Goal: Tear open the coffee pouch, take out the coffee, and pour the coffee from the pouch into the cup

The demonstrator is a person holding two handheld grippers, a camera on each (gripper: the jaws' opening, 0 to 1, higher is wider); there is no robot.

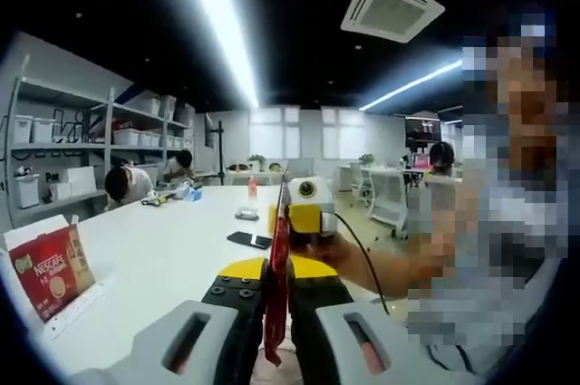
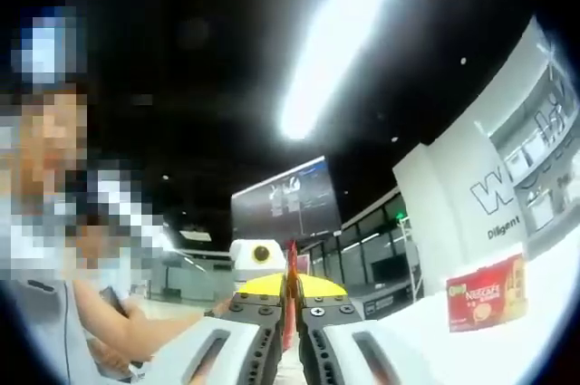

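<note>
Coffee pouch, thin red foil stick [image 1: 277, 285], pinched edge-on between closed jaws of left gripper [image 1: 276, 312]; upper end nipped by opposing right gripper [image 1: 304, 213]. Right gripper view: right gripper [image 2: 292, 312] clamped on same pouch [image 2: 291, 290], yellow-tipped left gripper [image 2: 263, 263] facing it. Red cardboard box [image 1: 53, 269] lettered "NESCAFE" on white table [image 1: 172, 249], left of pouch; again at [image 2: 486, 293]. Black phone [image 1: 249, 240] beyond pouch on table. Wall lettering "Diligent" [image 2: 507, 225] partly legible.
</note>
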